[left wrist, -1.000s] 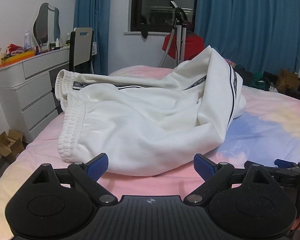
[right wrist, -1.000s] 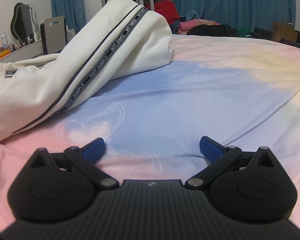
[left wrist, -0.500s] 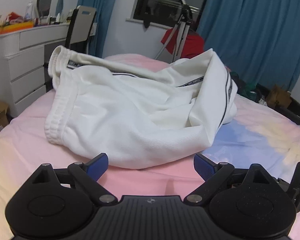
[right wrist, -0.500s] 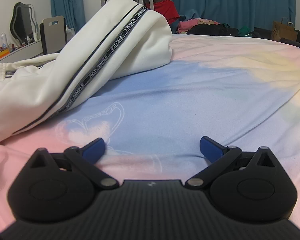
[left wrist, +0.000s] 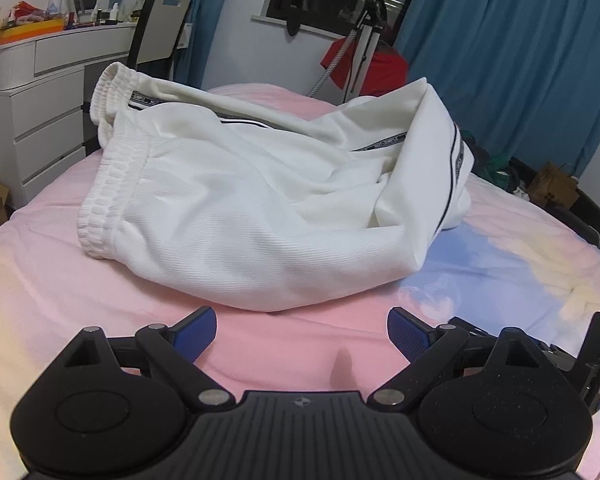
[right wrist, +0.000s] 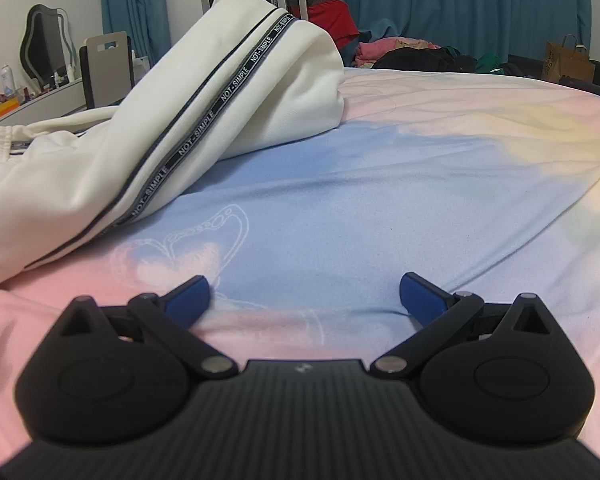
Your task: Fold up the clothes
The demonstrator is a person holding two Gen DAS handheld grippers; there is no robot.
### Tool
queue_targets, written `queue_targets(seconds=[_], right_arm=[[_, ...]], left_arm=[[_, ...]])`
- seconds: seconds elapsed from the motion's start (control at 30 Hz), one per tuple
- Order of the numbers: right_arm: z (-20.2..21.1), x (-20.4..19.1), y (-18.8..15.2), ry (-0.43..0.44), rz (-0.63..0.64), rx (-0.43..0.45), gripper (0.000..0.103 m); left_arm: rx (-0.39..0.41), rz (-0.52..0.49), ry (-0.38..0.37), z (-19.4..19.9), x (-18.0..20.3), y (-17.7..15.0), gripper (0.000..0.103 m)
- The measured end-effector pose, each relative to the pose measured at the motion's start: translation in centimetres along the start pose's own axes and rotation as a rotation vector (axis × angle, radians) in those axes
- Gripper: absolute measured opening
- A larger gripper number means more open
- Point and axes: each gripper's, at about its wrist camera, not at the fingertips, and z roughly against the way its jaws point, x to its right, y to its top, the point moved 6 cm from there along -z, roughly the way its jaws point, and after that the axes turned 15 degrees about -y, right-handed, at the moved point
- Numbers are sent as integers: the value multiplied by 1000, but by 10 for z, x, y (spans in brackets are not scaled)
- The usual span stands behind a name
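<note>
White track pants (left wrist: 236, 208) with a black "NOT-SIMPLE" side stripe lie crumpled on the bed, elastic waistband to the left. My left gripper (left wrist: 300, 330) is open and empty, just above the sheet in front of the pants' near edge. My right gripper (right wrist: 304, 298) is open and empty, low over the blue patch of the sheet. In the right wrist view the pants (right wrist: 180, 120) rise at the upper left, apart from the fingers. The right gripper's body shows at the left wrist view's right edge (left wrist: 596, 356).
The bed sheet (right wrist: 420, 184) is pink, blue and yellow. A white dresser (left wrist: 32, 120) and a chair (left wrist: 160, 28) stand left of the bed. Blue curtains, a tripod with a red garment (left wrist: 364, 64), a clothes pile (right wrist: 428, 54) and a paper bag (right wrist: 564, 60) lie beyond.
My left gripper has risen and tilted down, so the pants sit lower and farther in its view. The right gripper has barely moved. Both stay open.
</note>
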Motion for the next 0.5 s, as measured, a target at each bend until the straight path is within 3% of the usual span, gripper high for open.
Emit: queue_targets(seconds=[0.5], right_arm=[[0, 0, 0, -1, 0, 0, 103]], left_arm=[[11, 8, -16, 6, 3, -1, 94]])
